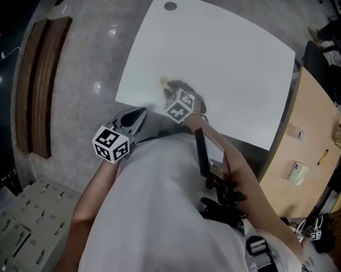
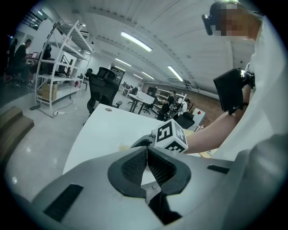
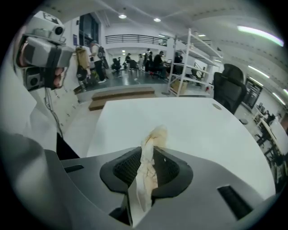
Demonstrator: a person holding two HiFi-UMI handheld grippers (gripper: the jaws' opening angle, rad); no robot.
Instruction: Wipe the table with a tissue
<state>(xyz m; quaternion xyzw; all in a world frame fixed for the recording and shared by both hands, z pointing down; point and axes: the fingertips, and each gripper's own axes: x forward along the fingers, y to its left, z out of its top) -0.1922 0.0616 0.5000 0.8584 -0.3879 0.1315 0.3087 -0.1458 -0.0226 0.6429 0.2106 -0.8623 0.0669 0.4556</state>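
My right gripper (image 3: 150,150) has its jaws clamped on the tissue (image 3: 145,179). The tissue is twisted into a narrow strip. Its long axis runs along the jaws, from the rear of the pads out past the tips. The free end is crumpled and yellow-brown, and it points forward over the table (image 3: 193,126).

In the head view, the right gripper (image 1: 171,91) reaches in from the near edge of the white table (image 1: 229,62). The tissue (image 1: 163,81) sticks out ahead of it as a small tan tip angled toward the upper left, away from me. It lies over the part of the table closest to me, but I cannot tell whether it is pressing on the surface.

My left gripper (image 2: 146,152) has its jaws closed together at the tips with nothing between them. In the head view, the left gripper (image 1: 135,118) sits just off the table's near edge, above the grey floor (image 1: 83,74) and beside the right one.

A wooden desk (image 1: 313,137) stands to the right of the table.
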